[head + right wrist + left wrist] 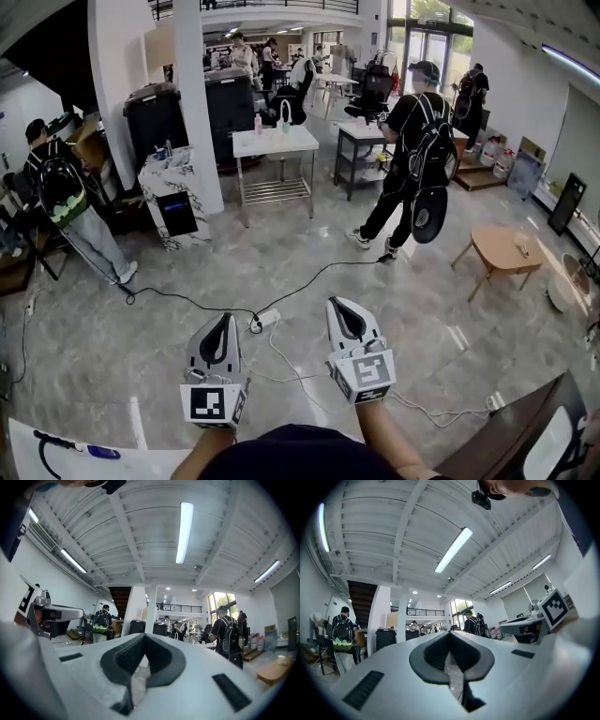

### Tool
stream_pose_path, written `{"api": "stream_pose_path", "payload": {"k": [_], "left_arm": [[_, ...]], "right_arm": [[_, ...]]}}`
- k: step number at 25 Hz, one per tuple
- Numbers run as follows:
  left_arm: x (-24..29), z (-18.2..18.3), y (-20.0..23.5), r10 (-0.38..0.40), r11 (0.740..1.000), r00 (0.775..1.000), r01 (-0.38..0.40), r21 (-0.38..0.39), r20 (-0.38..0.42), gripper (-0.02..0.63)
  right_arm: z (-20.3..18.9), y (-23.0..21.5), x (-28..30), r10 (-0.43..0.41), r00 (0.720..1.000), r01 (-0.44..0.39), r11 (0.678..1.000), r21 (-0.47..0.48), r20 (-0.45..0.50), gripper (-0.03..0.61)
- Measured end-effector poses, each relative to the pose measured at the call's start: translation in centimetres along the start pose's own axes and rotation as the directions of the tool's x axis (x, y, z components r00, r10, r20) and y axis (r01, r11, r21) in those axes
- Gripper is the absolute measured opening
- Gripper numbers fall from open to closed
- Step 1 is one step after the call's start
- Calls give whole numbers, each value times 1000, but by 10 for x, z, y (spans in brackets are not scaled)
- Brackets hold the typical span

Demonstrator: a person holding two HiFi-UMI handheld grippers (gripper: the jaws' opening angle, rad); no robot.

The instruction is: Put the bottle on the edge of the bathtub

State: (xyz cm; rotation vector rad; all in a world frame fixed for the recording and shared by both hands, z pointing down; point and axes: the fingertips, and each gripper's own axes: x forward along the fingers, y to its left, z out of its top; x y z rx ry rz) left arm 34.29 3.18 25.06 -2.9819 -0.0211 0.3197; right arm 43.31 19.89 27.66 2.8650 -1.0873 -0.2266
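Note:
I see no bottle near my grippers and no bathtub that I can make out. In the head view my left gripper [225, 318] and my right gripper [338, 303] are held side by side over the grey floor, pointing into the room. Both are shut with nothing between their jaws. The left gripper view looks along the closed left gripper [450, 634] toward the hall and ceiling, and the right gripper [144, 636] shows the same closed tips in its own view.
A power strip [264, 321] and cables [309, 279] lie on the floor just ahead. A person with a backpack [417, 150] stands at right, another person [66, 197] at left. Further off are a white table [275, 142], a pillar [192, 103] and a low wooden table [503, 251].

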Motion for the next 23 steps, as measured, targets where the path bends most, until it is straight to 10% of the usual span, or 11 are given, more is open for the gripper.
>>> {"api": "stream_pose_path", "payload": {"k": [23], "left_arm": [[2, -9, -24, 8, 1000, 999, -7, -22, 47, 12]], "right_arm": [[-5, 17, 30, 179, 981, -183, 981, 57, 77, 1]]}}
